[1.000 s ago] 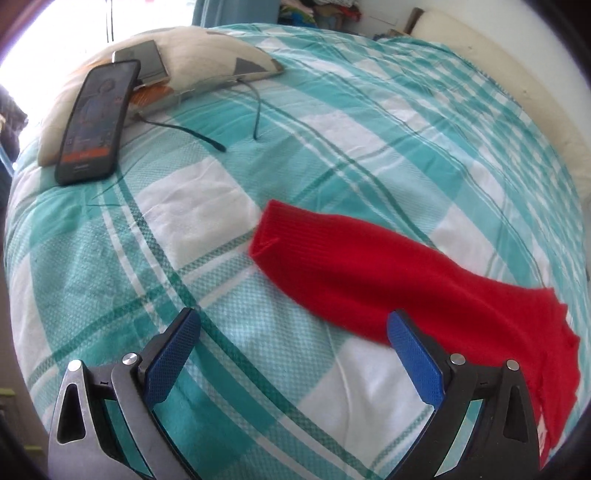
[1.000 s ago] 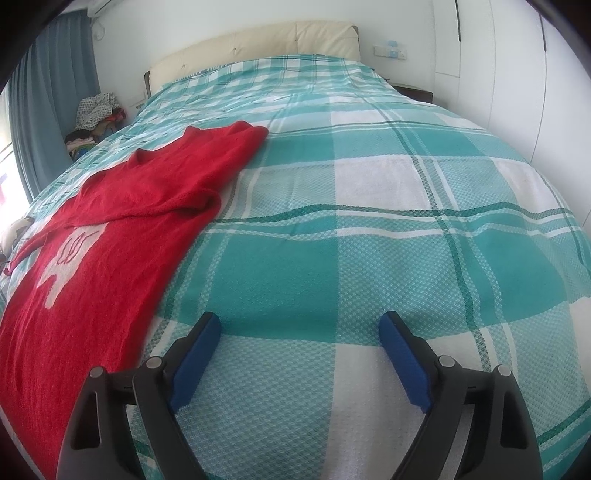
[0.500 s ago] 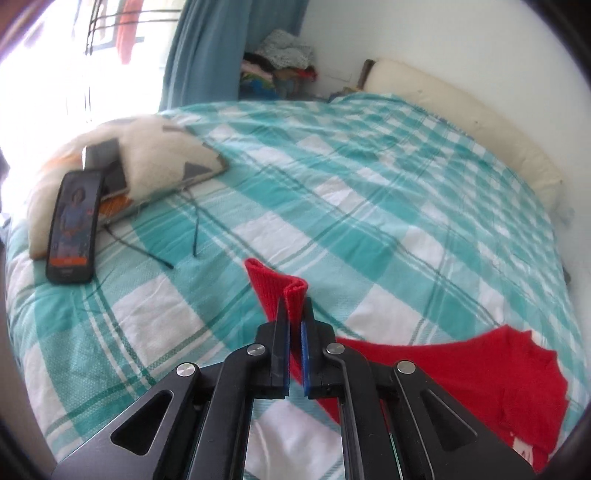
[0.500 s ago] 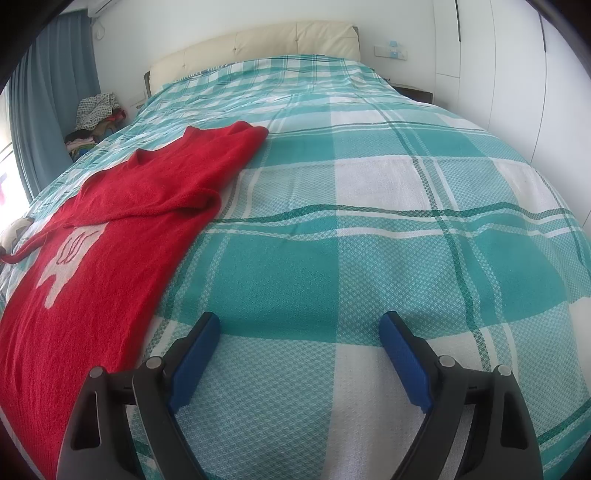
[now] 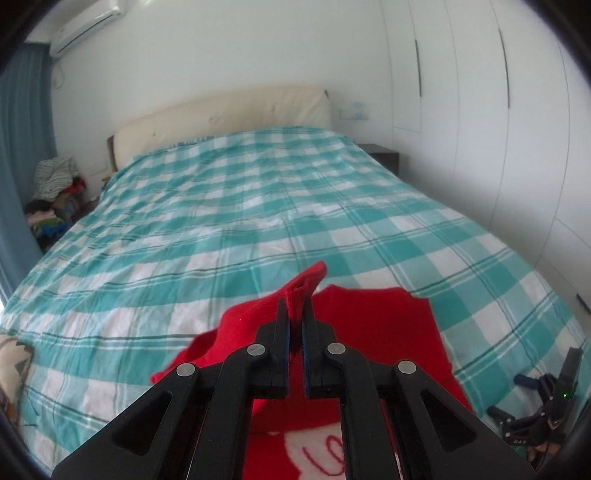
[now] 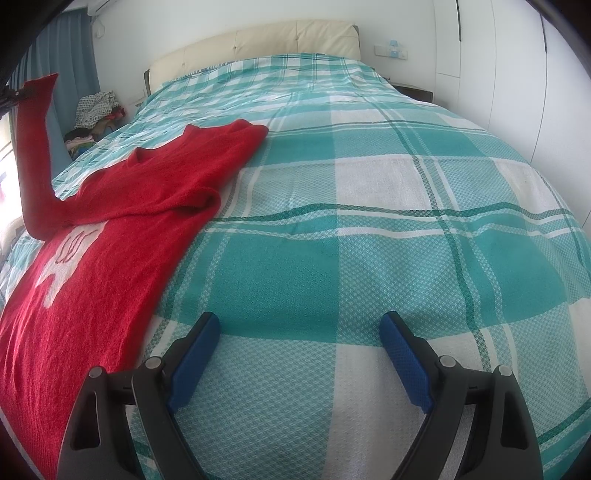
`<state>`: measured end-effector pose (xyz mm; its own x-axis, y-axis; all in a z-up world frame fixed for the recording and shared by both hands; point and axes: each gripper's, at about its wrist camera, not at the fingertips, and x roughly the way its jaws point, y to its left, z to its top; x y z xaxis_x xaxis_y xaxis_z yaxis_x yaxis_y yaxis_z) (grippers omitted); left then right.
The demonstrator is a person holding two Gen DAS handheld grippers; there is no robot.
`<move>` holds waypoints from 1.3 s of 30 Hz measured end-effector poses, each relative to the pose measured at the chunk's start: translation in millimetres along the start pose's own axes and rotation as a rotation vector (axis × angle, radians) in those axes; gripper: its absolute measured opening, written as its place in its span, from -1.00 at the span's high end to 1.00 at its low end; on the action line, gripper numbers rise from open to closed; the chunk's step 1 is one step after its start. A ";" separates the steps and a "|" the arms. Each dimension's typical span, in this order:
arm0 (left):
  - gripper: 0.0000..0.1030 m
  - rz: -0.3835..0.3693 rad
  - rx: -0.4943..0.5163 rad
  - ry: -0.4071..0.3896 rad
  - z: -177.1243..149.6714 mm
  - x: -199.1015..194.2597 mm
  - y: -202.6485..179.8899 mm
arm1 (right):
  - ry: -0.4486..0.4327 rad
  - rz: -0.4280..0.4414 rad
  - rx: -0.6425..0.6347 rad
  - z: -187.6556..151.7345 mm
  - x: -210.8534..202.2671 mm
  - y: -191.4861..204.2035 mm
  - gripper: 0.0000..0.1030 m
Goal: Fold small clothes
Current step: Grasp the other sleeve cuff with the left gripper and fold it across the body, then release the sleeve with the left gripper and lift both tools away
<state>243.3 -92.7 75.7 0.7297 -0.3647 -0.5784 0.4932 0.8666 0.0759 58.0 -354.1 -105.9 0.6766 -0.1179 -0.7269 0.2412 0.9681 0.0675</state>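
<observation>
- On the plaid bedspread (image 6: 369, 229), red sweater (image 6: 122, 236) lies spread at its left side; one sleeve (image 6: 33, 155) is now raised off the bed, where a second ago it lay flat.
- Left gripper (image 5: 294, 325), formerly spread, pinches the sleeve cuff (image 5: 304, 284): sleeve fold-in likely under way.
- Right gripper (image 6: 301, 363) remains spread, empty, above bedspread.
- Sweater hem cut off; chest motif partly hidden.

site: home bedroom | double bed (image 5: 258, 206) w/ teal plaid cover, padded cream headboard (image 5: 221, 110) | wall AC unit (image 5: 86, 26) | blue curtain (image 5: 18, 147) | white wardrobe doors (image 5: 461, 74) | clothes pile (image 5: 55, 184) in corner | nightstand (image 5: 382, 157)
</observation>
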 end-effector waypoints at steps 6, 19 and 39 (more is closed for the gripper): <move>-0.67 0.044 0.041 0.129 -44.9 28.2 -34.2 | -0.002 0.007 0.005 -0.2 0.2 -0.3 -0.71; -0.77 0.267 -0.134 0.276 -163.7 -41.1 68.9 | 0.015 -0.003 -0.009 1.4 3.1 3.2 -0.75; -0.93 0.279 -0.246 0.338 -262.2 -61.5 29.4 | -0.052 0.221 -0.250 -52.3 -60.6 127.4 -0.74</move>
<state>88.8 44.5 -99.5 0.6036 -0.0118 -0.7972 0.1449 0.9848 0.0952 11.4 -212.0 -89.0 0.7294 0.0962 -0.6773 -0.0891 0.9950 0.0453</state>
